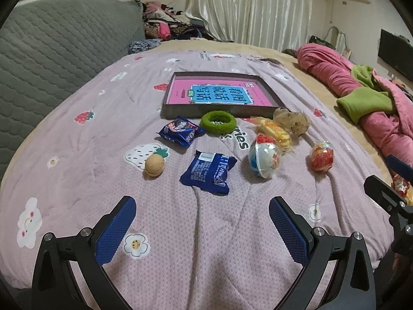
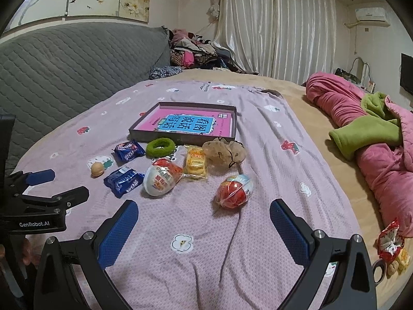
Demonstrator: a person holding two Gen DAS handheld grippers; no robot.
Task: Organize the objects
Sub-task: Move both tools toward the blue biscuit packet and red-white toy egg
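Blue-padded fingers (image 1: pixel 117 228) of the left gripper (image 1: pixel 202 228) stand spread wide with nothing between them, low over a lilac quilt (image 1: pixel 77 155) printed with strawberries and flowers. Just beyond them in the left wrist view lies a blue packet (image 1: pixel 209 171), back side up with its barcode showing, and left of it a small tan ball (image 1: pixel 154 164). Farther off are a second blue packet (image 1: pixel 180 131), a fuzzy green ring (image 1: pixel 218 122) touching the front wall of a shallow dark tray (image 1: pixel 180 109) that holds a pink book (image 1: pixel 219 93), a yellow wrapper (image 1: pixel 273 131), a beige scrunchie (image 1: pixel 293 122), and two clear-wrapped toy eggs, one blue and white (image 1: pixel 263 158), one red (image 1: pixel 321 156). At the right edge the other gripper's black frame pokes in. From the right wrist view, the right gripper (image 2: pixel 204 232) is likewise wide apart and empty, with the red egg (image 2: pixel 233 191) nearest its fingers and the white egg (image 2: pixel 162 177) just left of that. Only this view shows a red-and-white wrapper (image 2: pixel 389 240) off the quilt at the right, beside a pink blanket (image 2: pixel 374 160), the left gripper's body marked GenRobot.AI, and the whole grey headboard (image 2: pixel 64 72).
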